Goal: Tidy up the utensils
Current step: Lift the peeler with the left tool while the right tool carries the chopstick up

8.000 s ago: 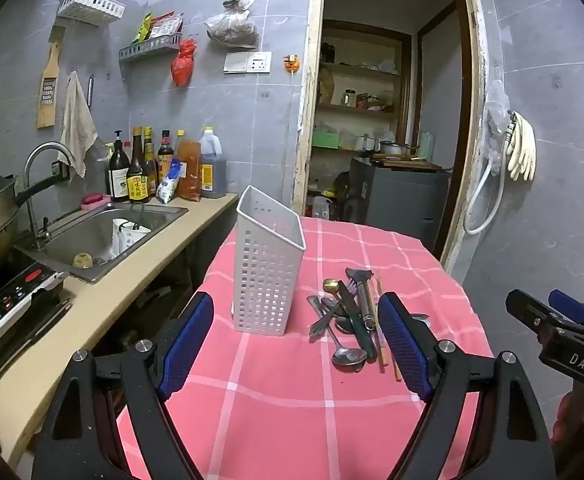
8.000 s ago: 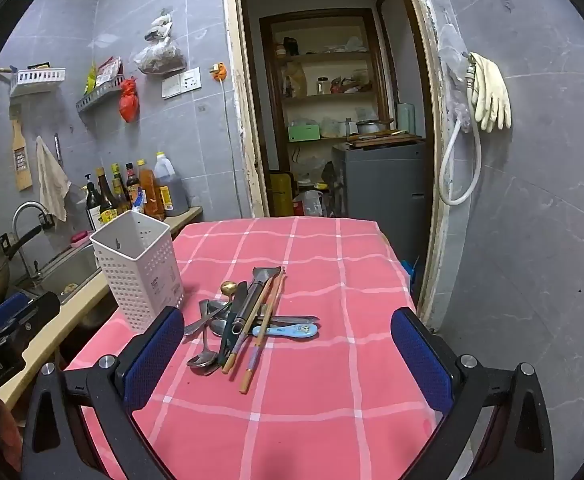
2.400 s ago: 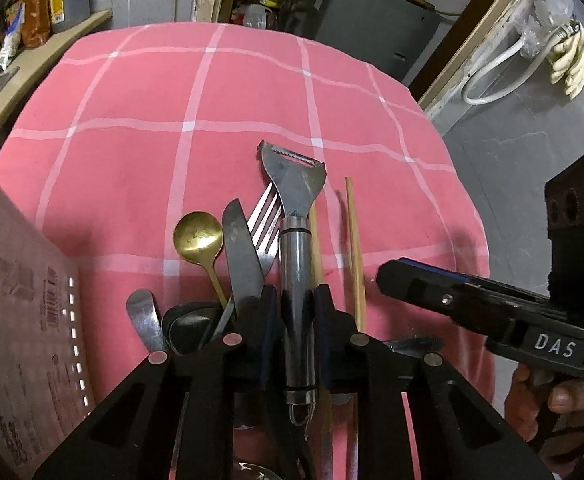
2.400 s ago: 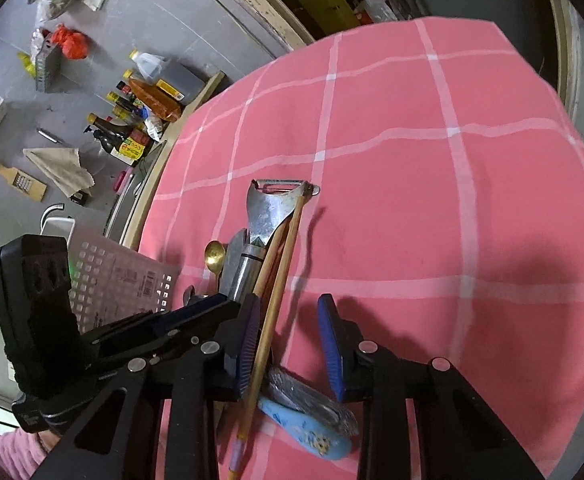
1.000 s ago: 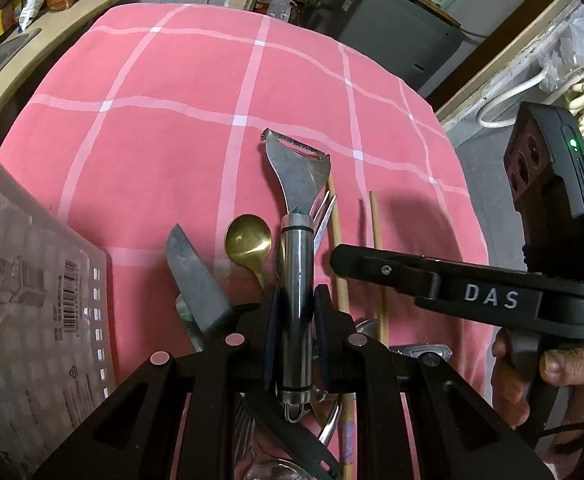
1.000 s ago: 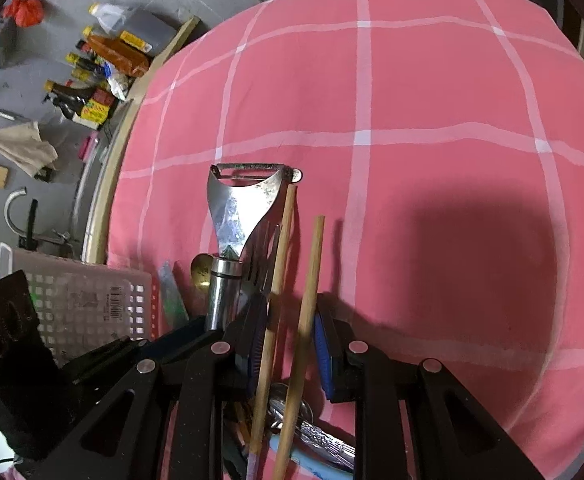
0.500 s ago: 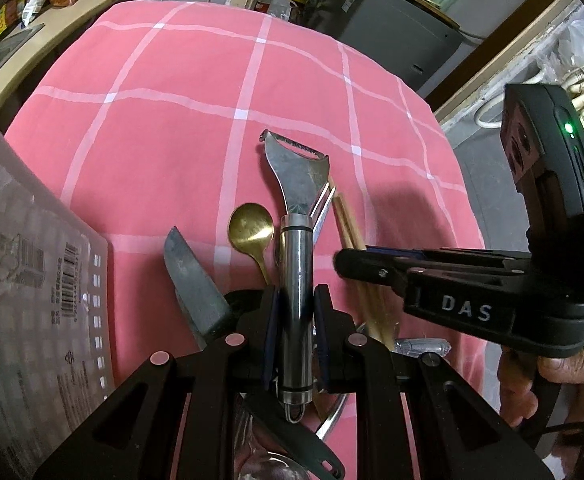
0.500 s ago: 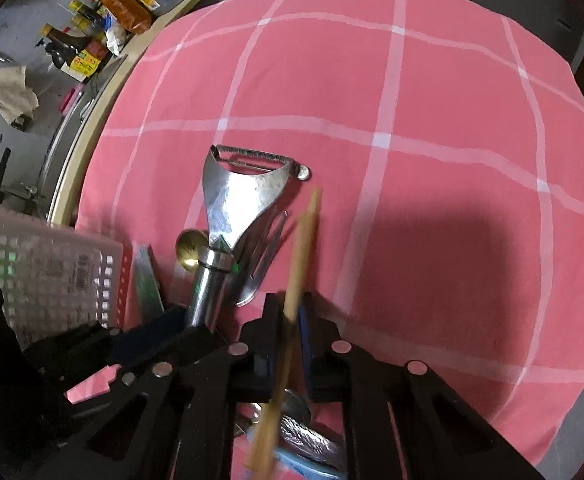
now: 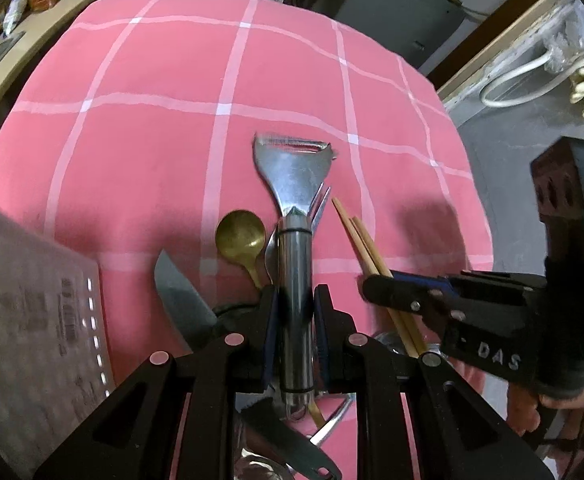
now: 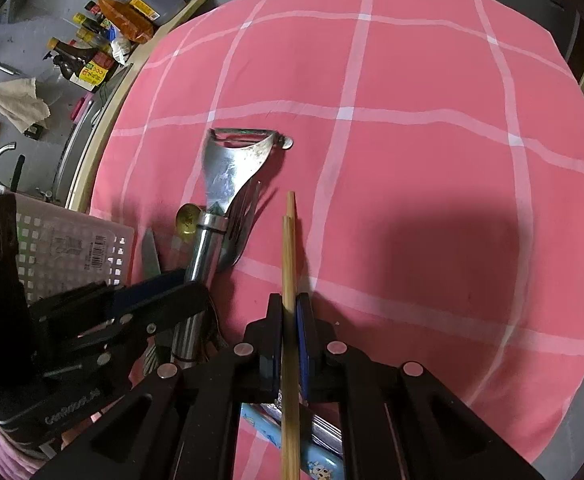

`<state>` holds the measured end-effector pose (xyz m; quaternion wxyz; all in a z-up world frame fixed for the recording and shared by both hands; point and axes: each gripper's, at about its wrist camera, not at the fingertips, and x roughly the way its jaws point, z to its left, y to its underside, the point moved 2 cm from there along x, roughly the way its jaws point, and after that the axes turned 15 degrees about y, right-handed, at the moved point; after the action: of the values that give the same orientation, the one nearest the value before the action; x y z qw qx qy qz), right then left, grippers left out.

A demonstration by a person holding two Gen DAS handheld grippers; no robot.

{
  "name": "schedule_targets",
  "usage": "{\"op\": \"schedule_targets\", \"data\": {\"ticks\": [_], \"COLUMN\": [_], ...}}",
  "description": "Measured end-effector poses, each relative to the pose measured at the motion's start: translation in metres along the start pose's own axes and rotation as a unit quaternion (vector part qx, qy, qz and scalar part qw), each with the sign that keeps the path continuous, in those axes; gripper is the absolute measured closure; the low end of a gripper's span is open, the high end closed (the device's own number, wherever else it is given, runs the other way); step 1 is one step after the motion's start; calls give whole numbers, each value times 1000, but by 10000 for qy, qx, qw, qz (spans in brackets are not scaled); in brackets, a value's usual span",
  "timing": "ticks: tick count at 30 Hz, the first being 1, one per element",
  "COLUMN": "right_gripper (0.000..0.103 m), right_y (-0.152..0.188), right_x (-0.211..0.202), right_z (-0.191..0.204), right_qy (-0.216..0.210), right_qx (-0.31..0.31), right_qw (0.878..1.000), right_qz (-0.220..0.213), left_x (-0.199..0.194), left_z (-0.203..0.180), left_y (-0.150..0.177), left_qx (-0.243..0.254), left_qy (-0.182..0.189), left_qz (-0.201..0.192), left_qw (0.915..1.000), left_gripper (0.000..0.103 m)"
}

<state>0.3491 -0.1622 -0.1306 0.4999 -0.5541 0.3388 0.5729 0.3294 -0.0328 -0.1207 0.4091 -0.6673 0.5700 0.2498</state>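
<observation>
In the left wrist view, the peeler is clamped by its steel handle between the narrowly parted pads of the left gripper, its blade pointing toward the far edge of the pink checked tabletop. A brass spoon lies just beside it.

In the right wrist view, the chopsticks are pinched between the nearly closed pads of the right gripper, tips extending toward the tabletop's middle. The white basket is seen at the left edge.
</observation>
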Motion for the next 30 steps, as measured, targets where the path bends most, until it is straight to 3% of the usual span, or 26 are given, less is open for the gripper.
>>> {"op": "schedule_targets", "data": {"ticks": [7, 11, 20, 24, 30], "right_gripper": [96, 97, 97, 97, 97], "right_y": [6, 11, 43, 56, 55], "right_x": [-2, -5, -33, -56, -113], "right_z": [-10, -16, -41, -52, -43], "right_qy": [-248, -416, -979, -932, -793], "right_qx": [218, 416, 1127, 1387, 1244], "right_qw": [9994, 9980, 9828, 9732, 9540], "right_qz": [-100, -217, -1091, -1577, -2611], "left_x": [16, 16, -13, -33, -81], "left_z": [-7, -2, -20, -37, -55], "left_y": [-18, -18, 16, 30, 36], "left_qx": [119, -133, 422, 718, 960], "left_qy": [-246, -29, 594, 943, 1020], "left_qz": [337, 248, -698, -1351, -2408], "left_qw": [9991, 9996, 9949, 9837, 9604], "left_gripper": [87, 89, 89, 89, 89]}}
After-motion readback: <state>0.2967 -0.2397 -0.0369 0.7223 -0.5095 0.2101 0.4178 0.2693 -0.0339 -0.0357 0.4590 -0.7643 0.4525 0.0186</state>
